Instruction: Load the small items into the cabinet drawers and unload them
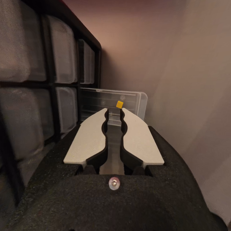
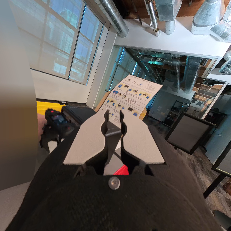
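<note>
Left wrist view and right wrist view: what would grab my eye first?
In the left view, a tiny yellow cube glows inside a clear drawer pulled out of the dark cabinet, just beyond the open jaws. In the right view, an illustrated instruction sheet leans ahead, beneath silver ceiling ducts.

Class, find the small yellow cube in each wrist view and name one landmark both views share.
Left wrist view: the yellow cube sits centre frame, inside the pulled-out clear drawer, just beyond the open left claw.
Right wrist view: not in it.
Shared landmark: the black cabinet.
</note>
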### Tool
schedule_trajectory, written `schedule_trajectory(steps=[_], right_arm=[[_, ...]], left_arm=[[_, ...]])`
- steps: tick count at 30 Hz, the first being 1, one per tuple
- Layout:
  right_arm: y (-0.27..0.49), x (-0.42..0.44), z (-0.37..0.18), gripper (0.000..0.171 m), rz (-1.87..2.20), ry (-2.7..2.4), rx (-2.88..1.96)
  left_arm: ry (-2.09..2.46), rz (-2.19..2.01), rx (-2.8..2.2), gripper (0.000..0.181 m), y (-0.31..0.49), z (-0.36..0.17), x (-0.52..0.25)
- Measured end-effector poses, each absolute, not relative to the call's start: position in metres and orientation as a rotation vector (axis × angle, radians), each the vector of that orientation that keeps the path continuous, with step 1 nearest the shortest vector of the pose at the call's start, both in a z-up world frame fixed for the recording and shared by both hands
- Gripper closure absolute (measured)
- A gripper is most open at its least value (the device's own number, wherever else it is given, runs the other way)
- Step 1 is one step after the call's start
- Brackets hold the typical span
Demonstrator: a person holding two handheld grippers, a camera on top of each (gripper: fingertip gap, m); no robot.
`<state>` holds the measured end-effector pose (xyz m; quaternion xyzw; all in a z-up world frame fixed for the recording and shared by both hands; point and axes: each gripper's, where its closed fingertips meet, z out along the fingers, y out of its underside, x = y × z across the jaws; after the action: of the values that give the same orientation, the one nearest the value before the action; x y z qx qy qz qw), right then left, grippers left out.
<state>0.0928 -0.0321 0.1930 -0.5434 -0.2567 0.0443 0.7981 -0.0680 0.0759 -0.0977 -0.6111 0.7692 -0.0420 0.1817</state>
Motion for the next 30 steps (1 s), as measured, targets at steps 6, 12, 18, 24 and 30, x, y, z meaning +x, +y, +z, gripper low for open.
schedule_trajectory(steps=[6,12,18,24,30], right_arm=[[-0.045,0.075,0.203,0.154,0.002,-0.596,-1.148],[-0.053,0.019,0.202,0.153,0.019,-0.749,-1.140],[-0.017,-0.026,0.122,0.148,-0.020,-0.951,-1.298],[0.005,-0.054,0.005,0.141,-0.152,-1.001,-1.426],[0.003,-0.078,-0.038,0.150,-0.365,-1.013,-1.390]], left_arm=[[1.763,-0.375,-1.606,0.160,0.071,-0.018,-0.083],[1.426,-0.503,-1.489,0.158,0.082,0.051,-0.134],[1.126,-0.463,-1.226,0.150,0.095,0.144,-0.188],[0.976,-0.490,-1.146,0.142,0.099,0.201,-0.230],[0.936,-0.676,-1.167,0.143,0.102,0.196,-0.252]])
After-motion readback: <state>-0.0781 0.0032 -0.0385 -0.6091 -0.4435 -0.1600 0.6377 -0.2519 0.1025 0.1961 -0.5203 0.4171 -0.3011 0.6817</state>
